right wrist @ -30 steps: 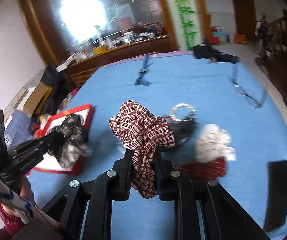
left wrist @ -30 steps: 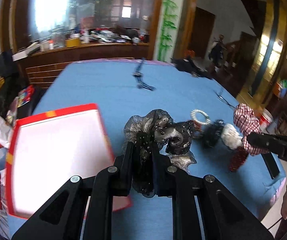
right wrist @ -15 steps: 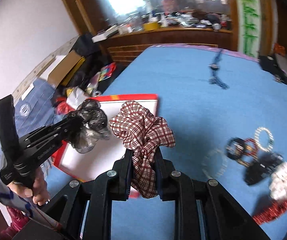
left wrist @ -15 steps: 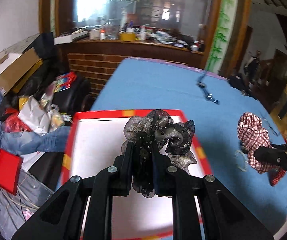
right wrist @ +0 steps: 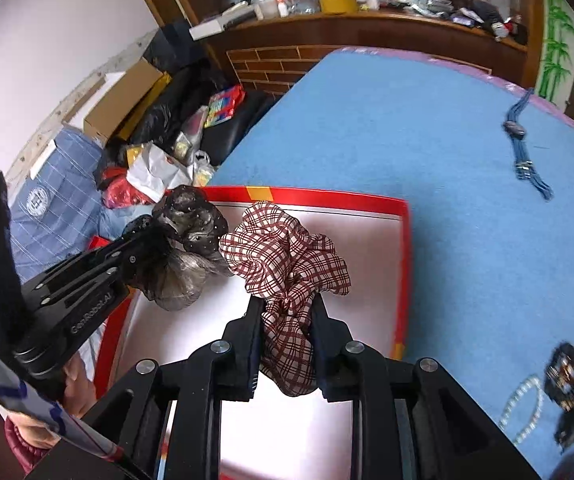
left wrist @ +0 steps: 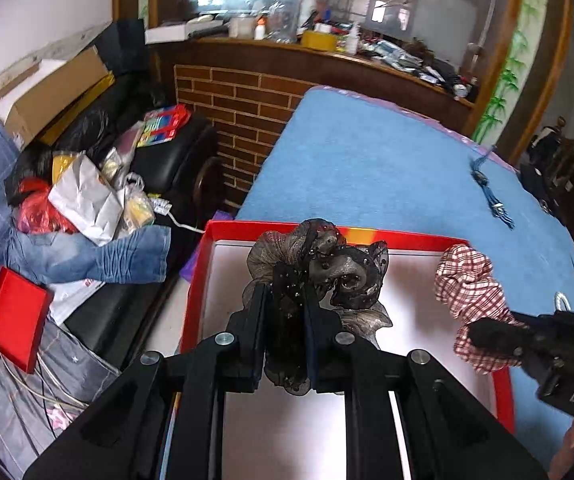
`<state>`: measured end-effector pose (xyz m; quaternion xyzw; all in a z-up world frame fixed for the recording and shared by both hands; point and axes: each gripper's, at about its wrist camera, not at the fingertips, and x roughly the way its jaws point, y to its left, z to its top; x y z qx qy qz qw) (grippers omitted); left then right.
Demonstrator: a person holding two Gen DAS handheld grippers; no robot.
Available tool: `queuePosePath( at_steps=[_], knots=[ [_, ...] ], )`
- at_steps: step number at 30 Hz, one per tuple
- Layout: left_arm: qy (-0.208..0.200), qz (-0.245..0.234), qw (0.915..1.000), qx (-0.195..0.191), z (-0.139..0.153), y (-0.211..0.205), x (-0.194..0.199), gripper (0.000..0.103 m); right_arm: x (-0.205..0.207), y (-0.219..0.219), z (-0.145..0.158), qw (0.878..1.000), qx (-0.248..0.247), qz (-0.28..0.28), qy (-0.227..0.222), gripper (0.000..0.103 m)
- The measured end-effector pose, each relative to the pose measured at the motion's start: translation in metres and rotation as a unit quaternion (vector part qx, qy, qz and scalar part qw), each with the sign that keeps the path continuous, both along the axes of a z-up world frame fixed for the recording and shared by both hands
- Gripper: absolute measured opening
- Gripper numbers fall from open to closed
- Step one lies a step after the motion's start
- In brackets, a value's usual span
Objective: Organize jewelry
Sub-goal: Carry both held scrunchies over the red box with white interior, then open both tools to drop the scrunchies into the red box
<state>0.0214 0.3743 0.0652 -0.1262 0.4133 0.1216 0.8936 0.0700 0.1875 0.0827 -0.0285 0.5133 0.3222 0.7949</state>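
Note:
My left gripper is shut on a grey-black ruffled scrunchie and holds it over the red-rimmed white tray. My right gripper is shut on a red-and-white plaid scrunchie and holds it over the same tray. Each gripper shows in the other's view: the right gripper at the tray's right side with the plaid scrunchie, the left gripper at its left with the grey-black scrunchie. Both scrunchies hang close together above the tray's white floor.
The tray lies at the near left edge of a blue table. A blue beaded necklace lies far right. Bracelets and bead rings lie near right. Clutter, bags and a small red box sit left, beyond the table's edge.
Both grippers have swung left, away from the jewelry pile on the blue table, carrying their scrunchies. They now hang over the red tray, closer together than before.

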Motion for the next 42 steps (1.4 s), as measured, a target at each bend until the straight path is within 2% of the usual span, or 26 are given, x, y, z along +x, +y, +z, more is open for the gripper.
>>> queuePosePath(
  at_steps=[5,14,17,19,20,22,27,30,32,33,34,42],
  knots=[
    [0.008,0.012,0.9999,-0.002,-0.011,0.009,0.007,0.016,0.014,0.022,-0.015,1.0,-0.009,0.004,0.003,0.025],
    [0.006,0.008,0.9999,-0.004,-0.015,0.009,0.012,0.019,0.029,0.028,-0.025,1.0,-0.012,-0.007,0.009,0.026],
    [0.002,0.009,1.0,-0.001,-0.014,0.007,0.011,0.021,0.032,0.028,-0.029,1.0,-0.013,-0.01,0.009,0.027],
    [-0.002,0.008,1.0,0.0,-0.012,0.006,0.01,0.026,0.034,0.028,-0.032,1.0,-0.013,-0.012,0.011,0.027],
    [-0.004,0.008,1.0,0.001,-0.01,0.006,0.009,0.026,0.035,0.028,-0.033,1.0,-0.011,-0.012,0.012,0.029],
    [-0.007,0.008,0.9999,-0.002,-0.008,0.006,0.007,0.027,0.034,0.027,-0.032,1.0,0.0,-0.009,0.016,0.041],
    [-0.016,0.008,0.9998,-0.003,0.0,0.004,0.002,0.028,0.035,0.021,-0.027,0.999,0.029,-0.005,0.026,0.054],
    [-0.019,0.009,0.9998,-0.004,0.005,0.003,0.0,0.028,0.033,0.016,-0.022,0.999,0.041,-0.006,0.027,0.054],
    [-0.022,0.007,0.9997,-0.004,0.007,0.002,-0.001,0.034,0.032,0.013,-0.019,0.998,0.049,-0.01,0.027,0.054],
    [-0.023,0.008,0.9997,-0.004,0.008,0.002,-0.001,0.046,0.032,0.011,-0.018,0.998,0.051,-0.01,0.026,0.054],
    [-0.025,0.013,0.9996,-0.003,0.009,0.002,-0.001,0.05,0.031,0.009,-0.016,0.998,0.052,-0.012,0.025,0.054],
    [-0.038,0.011,0.9992,0.003,0.025,-0.011,-0.015,0.05,0.013,-0.021,0.002,0.997,0.069,-0.024,0.014,0.054]
  ],
)
